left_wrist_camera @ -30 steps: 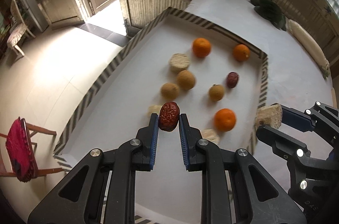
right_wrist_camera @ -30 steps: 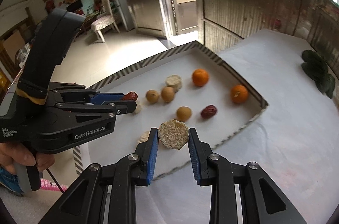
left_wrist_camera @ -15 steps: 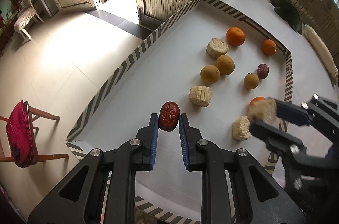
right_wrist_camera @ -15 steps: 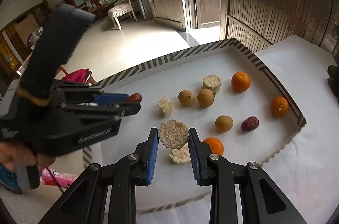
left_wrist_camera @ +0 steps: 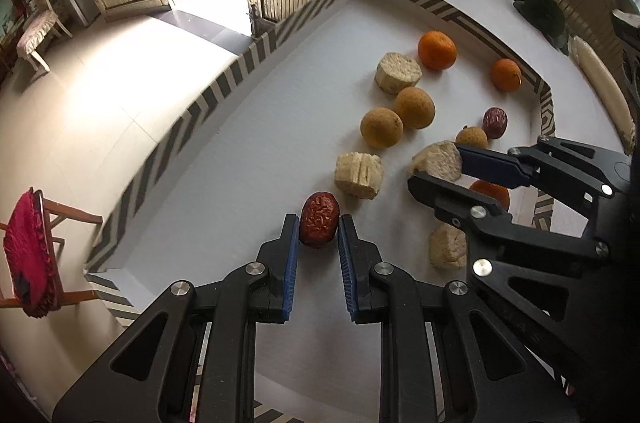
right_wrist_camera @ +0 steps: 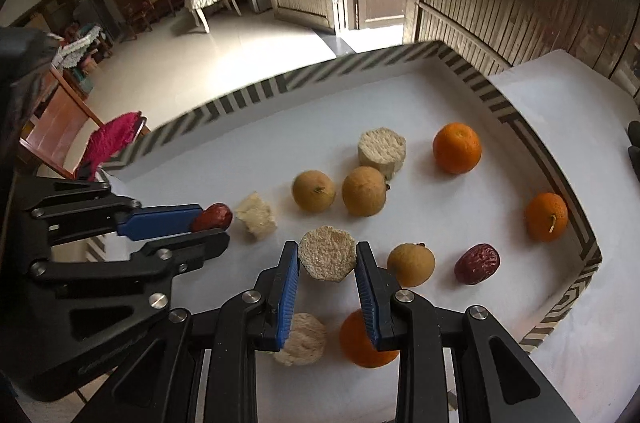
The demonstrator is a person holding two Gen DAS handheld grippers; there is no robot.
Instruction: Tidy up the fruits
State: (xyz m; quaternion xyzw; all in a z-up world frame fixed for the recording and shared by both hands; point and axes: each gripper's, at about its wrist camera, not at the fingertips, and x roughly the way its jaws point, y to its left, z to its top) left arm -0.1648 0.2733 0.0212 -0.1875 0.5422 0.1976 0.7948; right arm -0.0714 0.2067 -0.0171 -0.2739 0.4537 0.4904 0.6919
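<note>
Red date (left_wrist_camera: 319, 220) now hangs lower over tray (left_wrist_camera: 224, 83).

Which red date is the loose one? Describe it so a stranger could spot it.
Start at the striped-edged tray and go to its right corner in the right wrist view. The loose red date lies there, between a longan and a small orange. The other red date is clamped in the left gripper.

Support: white table (right_wrist_camera: 568, 351) | border: striped tape (right_wrist_camera: 256, 95) | resting: oranges (right_wrist_camera: 457, 148), longans (right_wrist_camera: 363, 191), a red date (right_wrist_camera: 477, 264), pale chunks (right_wrist_camera: 382, 147)
</note>
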